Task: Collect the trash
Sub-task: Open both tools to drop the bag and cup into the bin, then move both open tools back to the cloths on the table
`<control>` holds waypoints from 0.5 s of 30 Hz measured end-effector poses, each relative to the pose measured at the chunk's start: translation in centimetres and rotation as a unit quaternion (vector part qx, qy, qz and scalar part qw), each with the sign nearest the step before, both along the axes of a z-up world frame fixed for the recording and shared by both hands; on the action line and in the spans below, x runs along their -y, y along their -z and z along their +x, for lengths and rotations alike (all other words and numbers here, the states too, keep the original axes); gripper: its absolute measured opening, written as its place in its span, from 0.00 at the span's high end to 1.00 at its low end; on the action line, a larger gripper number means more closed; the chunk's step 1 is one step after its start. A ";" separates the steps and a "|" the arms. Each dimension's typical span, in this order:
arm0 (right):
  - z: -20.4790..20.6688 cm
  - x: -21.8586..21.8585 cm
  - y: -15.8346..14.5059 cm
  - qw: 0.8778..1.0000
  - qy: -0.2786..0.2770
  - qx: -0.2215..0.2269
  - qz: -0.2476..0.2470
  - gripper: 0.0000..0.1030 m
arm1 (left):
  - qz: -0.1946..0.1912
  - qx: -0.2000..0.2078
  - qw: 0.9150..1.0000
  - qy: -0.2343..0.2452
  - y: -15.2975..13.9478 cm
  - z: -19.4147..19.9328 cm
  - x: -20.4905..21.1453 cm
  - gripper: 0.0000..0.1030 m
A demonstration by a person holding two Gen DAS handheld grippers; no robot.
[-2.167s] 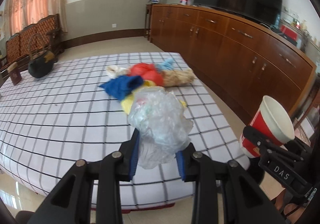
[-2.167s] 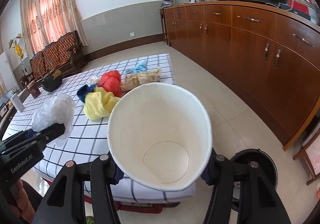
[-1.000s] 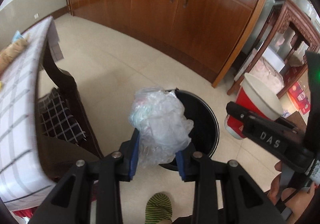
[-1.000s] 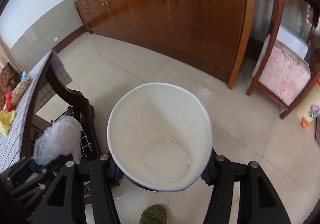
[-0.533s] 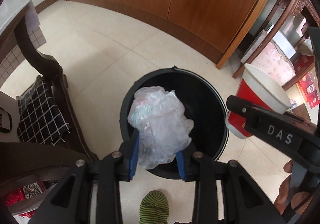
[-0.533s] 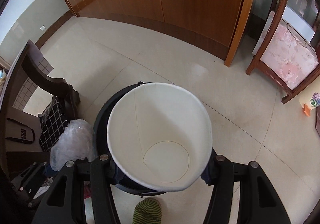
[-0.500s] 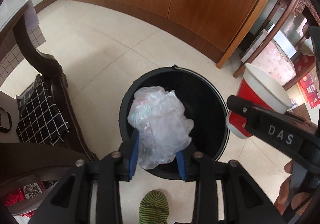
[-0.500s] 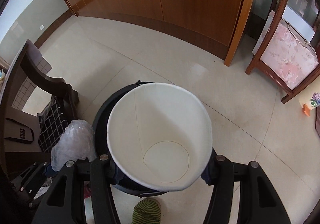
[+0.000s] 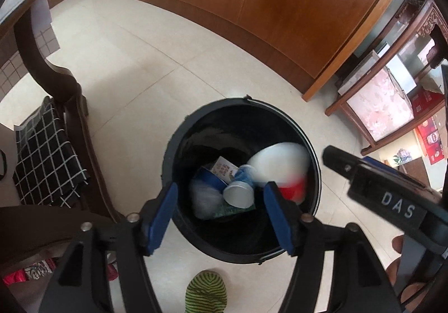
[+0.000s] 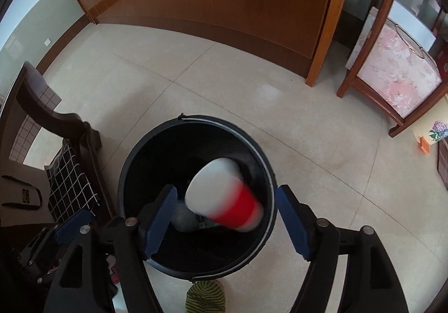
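Both grippers hang over a black round bin on the tiled floor. My left gripper has its jaws opening, with nothing between the blue pads. The crumpled clear plastic bag lies inside the bin among other trash. My right gripper also has its jaws opening and grips nothing. The red and white paper cup is blurred, tipped on its side, and falling inside the bin. In the left wrist view the cup shows at the bin's right side, with the right gripper beside the bin.
A dark wooden chair with a black checked cushion stands left of the bin. Long brown cabinets run along the back. A side table with a pink cover is at the right. A green striped foot is below the bin.
Both grippers have opened above the bin. The plastic bag has dropped out of the left one into the bin, and the cup has left the right one and is falling in.
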State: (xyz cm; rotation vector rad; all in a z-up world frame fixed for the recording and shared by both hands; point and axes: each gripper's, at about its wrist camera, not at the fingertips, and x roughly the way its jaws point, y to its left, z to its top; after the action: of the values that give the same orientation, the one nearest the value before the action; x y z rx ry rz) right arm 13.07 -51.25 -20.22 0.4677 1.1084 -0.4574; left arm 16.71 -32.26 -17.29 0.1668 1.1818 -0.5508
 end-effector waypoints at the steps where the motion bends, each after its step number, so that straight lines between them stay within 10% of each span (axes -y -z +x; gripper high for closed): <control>1: -0.2 0.1 -0.3 1.000 0.005 0.004 -0.004 0.27 | 0.001 0.009 1.000 -0.004 -0.4 -0.1 -0.2 0.36; 15: -2.3 -4.2 -8.4 0.992 -0.002 0.114 -0.044 0.27 | -0.011 0.155 0.987 -0.032 -11.4 -2.4 -5.8 0.36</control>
State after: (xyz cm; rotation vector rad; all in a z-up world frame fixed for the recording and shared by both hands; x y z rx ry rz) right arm 10.74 -47.04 -11.78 0.4294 0.8645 -0.4360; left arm 14.33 -26.49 -5.87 0.1873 0.8757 -0.4636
